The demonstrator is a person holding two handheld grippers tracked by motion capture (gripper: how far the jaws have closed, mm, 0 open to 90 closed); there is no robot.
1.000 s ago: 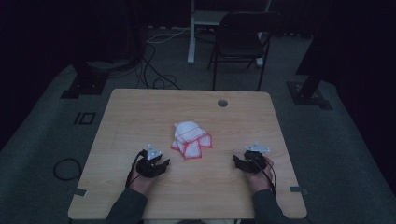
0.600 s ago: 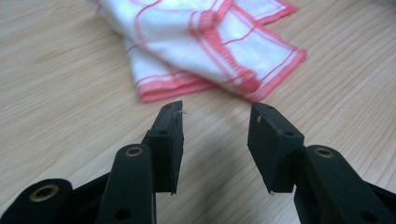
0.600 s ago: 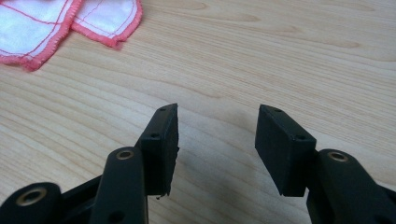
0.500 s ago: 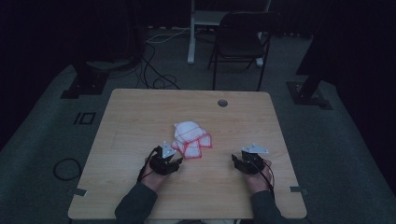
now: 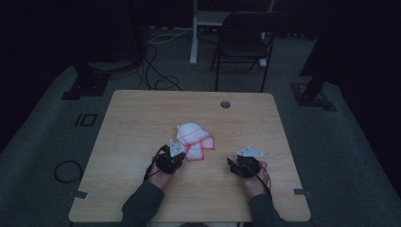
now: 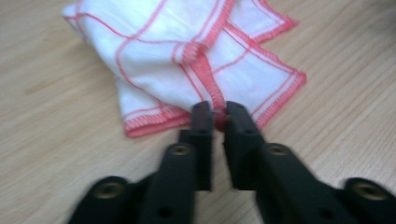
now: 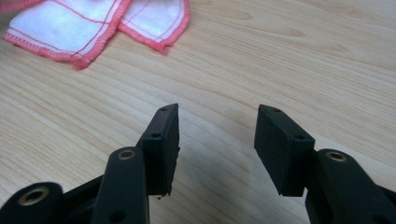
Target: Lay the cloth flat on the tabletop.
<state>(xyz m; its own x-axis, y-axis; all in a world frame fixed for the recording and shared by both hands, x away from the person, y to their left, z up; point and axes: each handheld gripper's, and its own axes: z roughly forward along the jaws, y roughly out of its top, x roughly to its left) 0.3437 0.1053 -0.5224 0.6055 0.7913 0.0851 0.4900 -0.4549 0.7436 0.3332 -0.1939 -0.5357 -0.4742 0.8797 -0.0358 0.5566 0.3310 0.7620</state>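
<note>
Cloth, white with red stitched hems and red grid lines, lies crumpled near the middle of the table, folded over itself in loose layers.

My left gripper is at the near hem. Jaws almost together, a narrow gap left, with the red edge sitting between the tips. From the left gripper view I think I have a pinch on the hem, but the tips are blurred and I cannot be sure the fabric is truly caught rather than just touched.

My right gripper hangs over bare wood, jaws wide apart, holding nothing. The cloth's corners lie well off beyond it in the right gripper view.

Risks from here:
- Thin bite. Only the stitched edge is in the tips; a quick lift could let it slip out.
- Layers. The hem here overlaps another fold, so I may take two layers, or the wrong one, and the cloth would come up bunched.
- Tips are low to the wood; pressing down could drag the cloth instead of gripping it.
- Right side too far away to steady anything.
</note>
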